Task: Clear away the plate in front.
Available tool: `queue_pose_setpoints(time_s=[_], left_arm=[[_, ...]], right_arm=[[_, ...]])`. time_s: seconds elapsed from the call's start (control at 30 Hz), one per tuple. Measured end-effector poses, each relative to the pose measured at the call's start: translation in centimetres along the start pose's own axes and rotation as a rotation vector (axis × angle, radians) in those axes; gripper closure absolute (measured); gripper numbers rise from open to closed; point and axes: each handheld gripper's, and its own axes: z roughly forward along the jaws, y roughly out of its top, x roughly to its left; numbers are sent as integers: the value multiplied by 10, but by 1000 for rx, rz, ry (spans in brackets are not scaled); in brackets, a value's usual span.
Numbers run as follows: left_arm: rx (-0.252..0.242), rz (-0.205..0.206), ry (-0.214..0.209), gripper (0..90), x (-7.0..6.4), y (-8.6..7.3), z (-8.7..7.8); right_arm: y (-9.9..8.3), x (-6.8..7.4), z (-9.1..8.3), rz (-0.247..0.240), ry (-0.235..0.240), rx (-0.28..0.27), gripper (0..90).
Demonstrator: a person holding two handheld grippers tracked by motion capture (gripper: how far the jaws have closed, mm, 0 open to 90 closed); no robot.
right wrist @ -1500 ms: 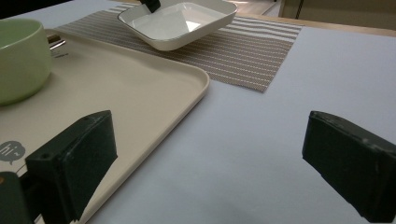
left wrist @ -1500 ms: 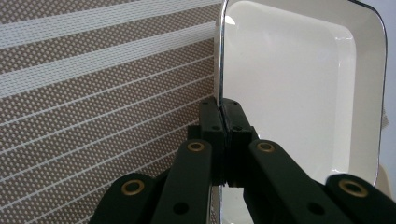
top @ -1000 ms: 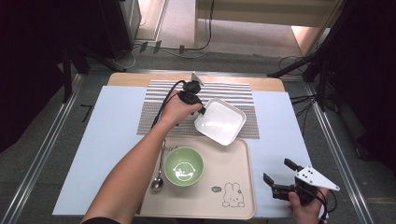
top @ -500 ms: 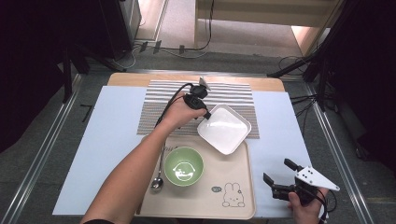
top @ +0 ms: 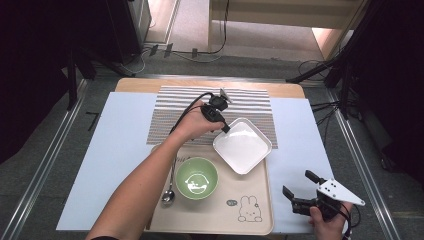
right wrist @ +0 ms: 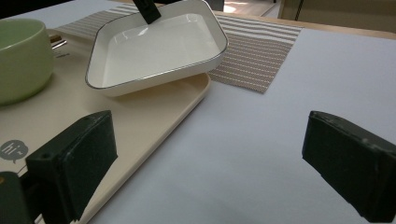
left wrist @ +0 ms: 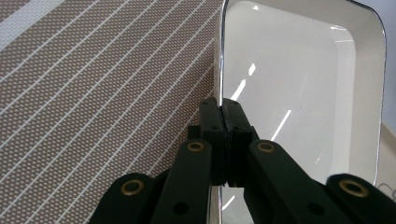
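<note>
A white square dish (top: 242,145) hangs tilted over the far right corner of the beige tray (top: 250,220). My left gripper (top: 225,127) is shut on the dish's far left rim. The left gripper view shows the jaws (left wrist: 223,109) pinched on that thin rim, with the glossy dish (left wrist: 299,84) beyond. From the right gripper view, the dish (right wrist: 159,46) is raised a little above the tray (right wrist: 140,121). My right gripper (top: 299,192) is open over the white table at the near right, holding nothing.
A green bowl (top: 196,178) sits on the tray's left half, and a spoon (top: 169,195) lies at its left. A striped placemat (top: 250,102) lies beyond the tray. Cables and dark stands surround the table's far side.
My left gripper has carried the dish off the placemat, nearer and slightly right, over the tray's far corner. The right gripper has stayed put.
</note>
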Motion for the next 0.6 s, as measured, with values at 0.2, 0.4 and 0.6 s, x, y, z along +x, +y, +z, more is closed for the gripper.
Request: queue_pose_setpoints(time_s=[0.2,0.4,0.6], left_arm=[[32,37,-19,900,-4,-2,5],[53,71,-36,900,-9,-3,6],[100,150,-60,900,-16,-6,10]], right_arm=[[0,0,1,-4,3,2,31],[0,0,0,-3,-1,3,31],[0,0,0,-5,-2,2,31]])
